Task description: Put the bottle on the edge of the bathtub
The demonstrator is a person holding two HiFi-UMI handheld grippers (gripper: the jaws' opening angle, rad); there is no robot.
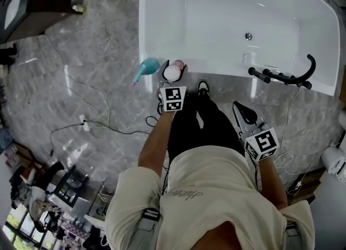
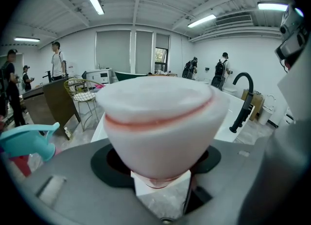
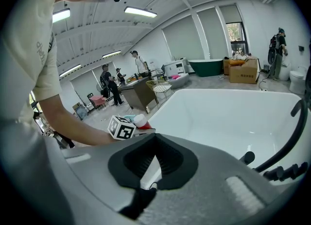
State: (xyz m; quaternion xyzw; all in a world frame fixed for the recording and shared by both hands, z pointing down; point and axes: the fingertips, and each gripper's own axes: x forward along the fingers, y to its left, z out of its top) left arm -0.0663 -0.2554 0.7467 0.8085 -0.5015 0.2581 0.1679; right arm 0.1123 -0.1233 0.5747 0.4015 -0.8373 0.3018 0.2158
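Between our left gripper's (image 2: 161, 173) jaws sits the bottle (image 2: 160, 117), white with a pink ring, and the jaws squeeze it tight. We hold it at the near corner of the white bathtub (image 1: 162, 27), right by the edge. We cannot tell if it touches the edge. Inside the bathtub we see only the little drain (image 1: 248, 36). A teal plastic thing (image 1: 147, 69) sits just beside the bottle. A black tap (image 1: 286, 75) stands on the same edge, well apart. Our right gripper (image 3: 150, 163) has its jaws closed on nothing.
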